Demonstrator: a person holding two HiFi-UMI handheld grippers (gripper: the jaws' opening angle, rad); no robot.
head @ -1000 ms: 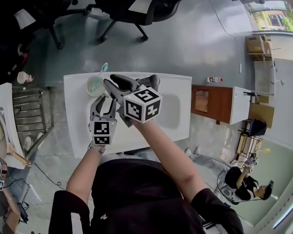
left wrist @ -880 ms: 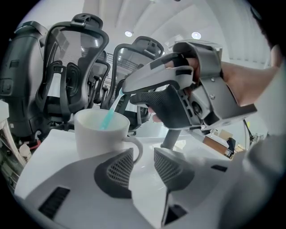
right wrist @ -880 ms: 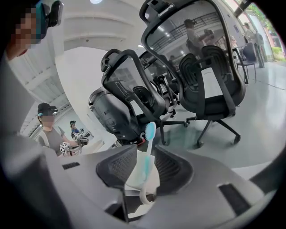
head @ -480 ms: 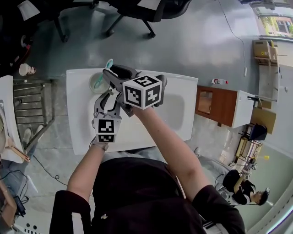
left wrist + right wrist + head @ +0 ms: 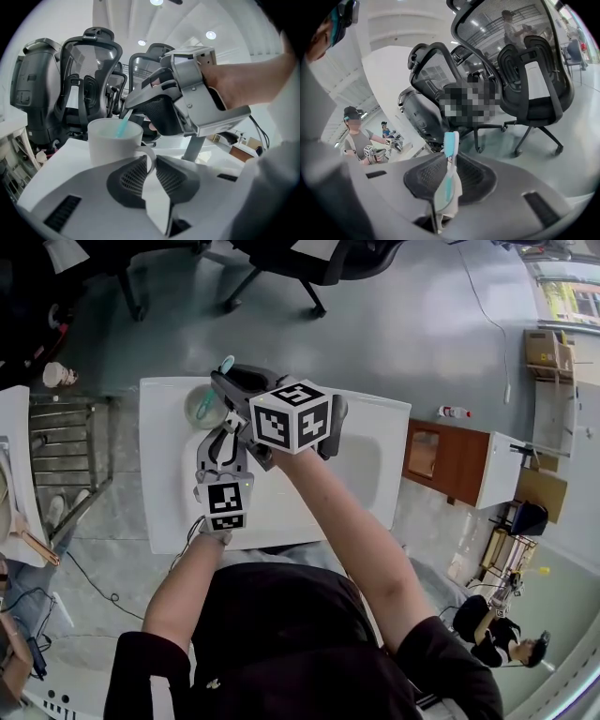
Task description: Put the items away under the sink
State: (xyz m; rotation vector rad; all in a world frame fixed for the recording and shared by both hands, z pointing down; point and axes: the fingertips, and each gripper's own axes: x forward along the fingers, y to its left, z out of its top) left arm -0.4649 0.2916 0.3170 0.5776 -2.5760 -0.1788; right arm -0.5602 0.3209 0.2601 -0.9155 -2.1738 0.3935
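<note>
A white mug (image 5: 200, 409) stands at the far left corner of the white sink counter (image 5: 169, 502). My left gripper (image 5: 222, 439) is shut on the mug's handle (image 5: 150, 159), which sits between the pads while the mug (image 5: 114, 140) stays upright on the counter. My right gripper (image 5: 223, 382) hangs just over the mug, shut on a teal and white toothbrush (image 5: 450, 161). The toothbrush (image 5: 123, 125) slants down with its lower end inside the mug and its brush head (image 5: 226, 363) pointing up and away. In the left gripper view the right gripper (image 5: 140, 99) shows above the mug's rim.
A shallow basin (image 5: 361, 465) is set into the counter to the right of my arms. A brown cabinet (image 5: 441, 457) stands at the counter's right, a metal rack (image 5: 66, 460) at its left. Black office chairs (image 5: 291, 263) stand beyond the far edge. A small bottle (image 5: 453, 412) lies on the floor.
The right gripper has shifted slightly toward the counter's far edge with the toothbrush still in it. The left gripper stays on the mug's handle.
</note>
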